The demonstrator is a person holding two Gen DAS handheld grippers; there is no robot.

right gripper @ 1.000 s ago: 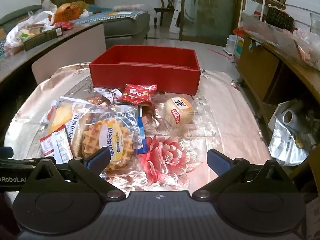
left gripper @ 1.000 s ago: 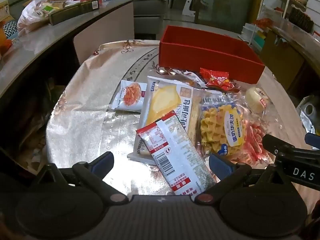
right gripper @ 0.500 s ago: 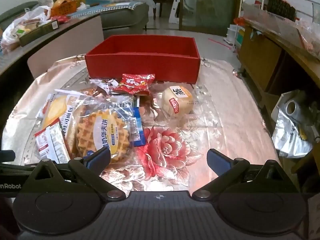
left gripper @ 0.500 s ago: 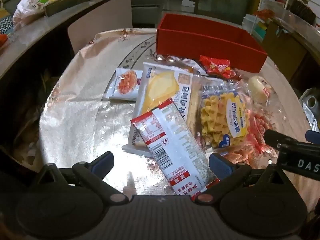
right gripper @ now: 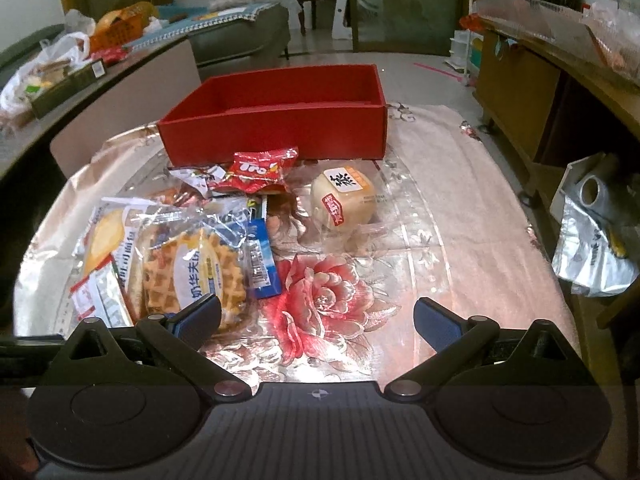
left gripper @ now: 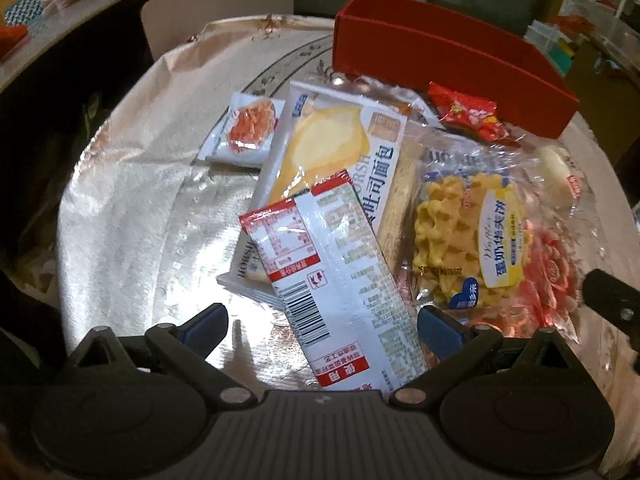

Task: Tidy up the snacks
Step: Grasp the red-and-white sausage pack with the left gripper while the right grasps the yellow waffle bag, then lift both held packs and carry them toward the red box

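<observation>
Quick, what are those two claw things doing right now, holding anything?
Left gripper: open, empty, its fingers either side of the red-and-white snack packet.
Right gripper: open, empty, above the flowered tablecloth.

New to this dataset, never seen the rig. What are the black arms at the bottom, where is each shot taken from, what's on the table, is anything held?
No robot: a person carries a two-finger gripper in each hand, each with a fisheye camera looking along its fingers. The black arms with blue pads are those fingers.

Left wrist view: the left gripper is open, low over a long white and red packet lying on a toast bread pack.

Right wrist view: the right gripper is open above the flowered tablecloth.

Also there: a waffle pack, a round bun, a small red packet, and an empty red box behind. Nothing is held.
</observation>
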